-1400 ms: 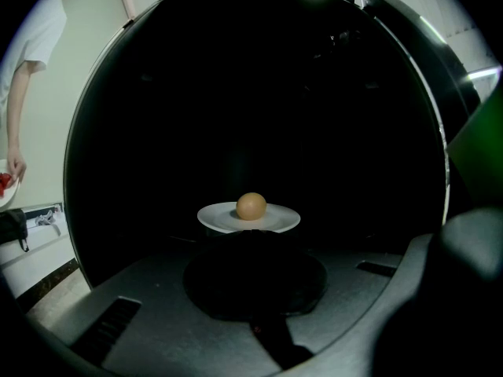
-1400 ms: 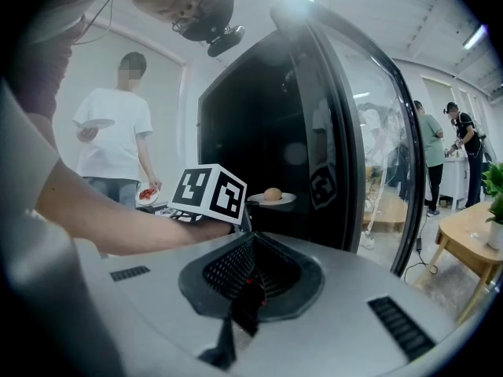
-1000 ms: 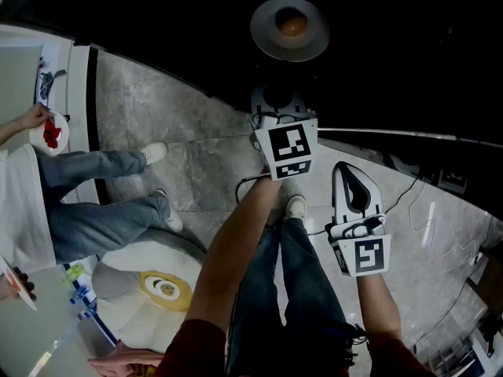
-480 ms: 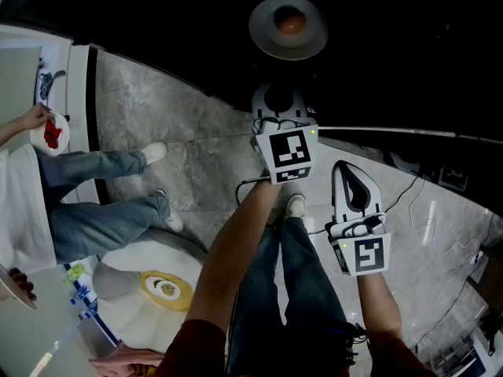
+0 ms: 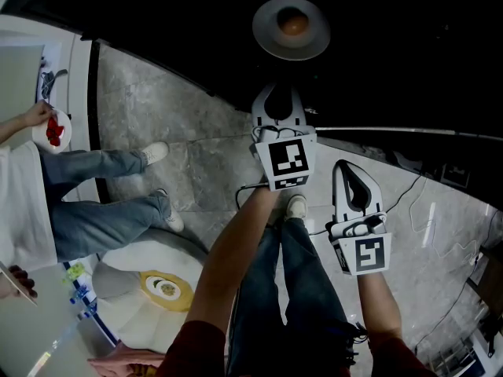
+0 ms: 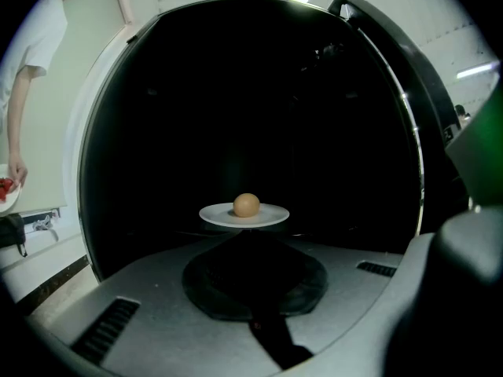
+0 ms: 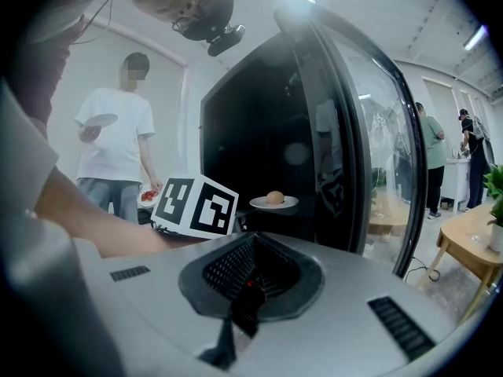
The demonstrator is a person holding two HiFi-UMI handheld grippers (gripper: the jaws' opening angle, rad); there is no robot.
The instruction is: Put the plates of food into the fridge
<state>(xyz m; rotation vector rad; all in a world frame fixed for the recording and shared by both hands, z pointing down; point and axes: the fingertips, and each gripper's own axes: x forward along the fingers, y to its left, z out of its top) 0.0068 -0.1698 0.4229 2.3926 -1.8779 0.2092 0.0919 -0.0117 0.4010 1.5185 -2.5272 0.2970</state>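
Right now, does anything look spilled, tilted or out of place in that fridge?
Nothing stands out. The plate sits level inside the dark fridge, with one round brown piece of food near its middle. No spill shows around it, though the inside is too dark to show more.

Maroon sleeve [image 5: 200,344]; dark jeans [image 5: 291,289]; pale shoe [image 5: 296,206]; white left gripper [image 5: 278,90], black-white marker cube [image 5: 287,160].
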